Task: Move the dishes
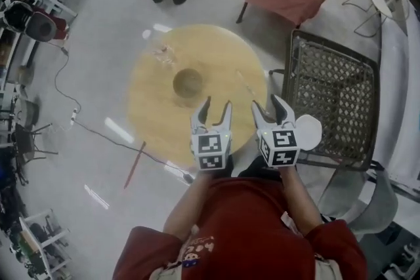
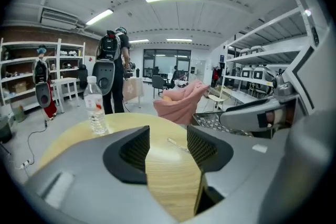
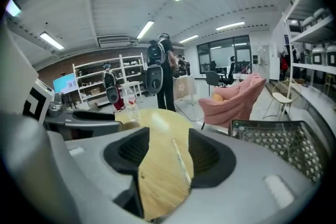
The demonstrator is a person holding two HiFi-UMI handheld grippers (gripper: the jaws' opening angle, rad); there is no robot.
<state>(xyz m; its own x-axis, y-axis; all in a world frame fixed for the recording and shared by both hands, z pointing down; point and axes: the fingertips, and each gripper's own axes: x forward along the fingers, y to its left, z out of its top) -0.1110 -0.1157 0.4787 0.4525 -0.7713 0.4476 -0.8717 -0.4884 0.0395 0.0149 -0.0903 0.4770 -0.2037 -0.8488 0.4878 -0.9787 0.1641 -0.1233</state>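
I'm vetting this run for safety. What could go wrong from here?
The water bottle stands upright on the round table; a reach across may well tip it. The thin stick lies loose ahead of the open, empty right gripper and might be swept off the edge.

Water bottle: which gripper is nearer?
Left. The left gripper has the water bottle ahead to its left; the right gripper is further right, by the chair.
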